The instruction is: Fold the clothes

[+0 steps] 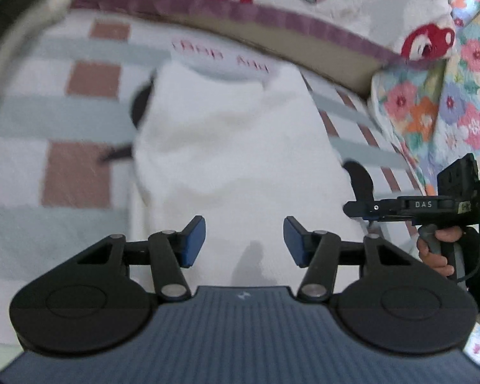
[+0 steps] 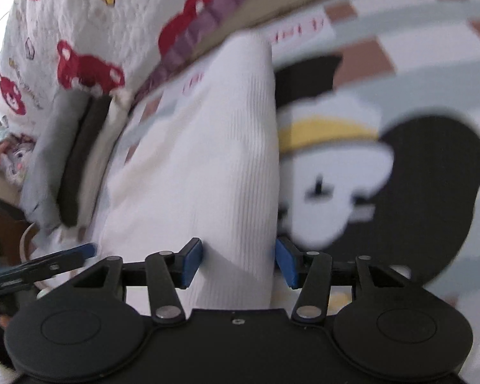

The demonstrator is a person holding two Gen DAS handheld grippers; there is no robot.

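Observation:
A white ribbed garment (image 1: 233, 147) lies lengthwise on the checked bed cover (image 1: 80, 172). My left gripper (image 1: 244, 243) hovers over its near end, open, with nothing between the blue pads (image 1: 193, 240). At the garment's right edge is my right gripper (image 1: 360, 198), gripped by a hand (image 1: 438, 249). In the right wrist view a raised fold of the garment (image 2: 236, 160) fills the gap between the right gripper's (image 2: 238, 262) pads (image 2: 286, 262), which touch it on both sides. The left gripper's tip (image 2: 86, 251) shows at the lower left there.
The bed cover carries a large black, white and yellow cartoon print (image 2: 384, 172). A quilt with red bears (image 2: 86, 70) lies along the back, a flowered quilt (image 1: 448, 102) to the right. A stack of folded grey, dark and cream cloth (image 2: 76, 160) sits at the bed's edge.

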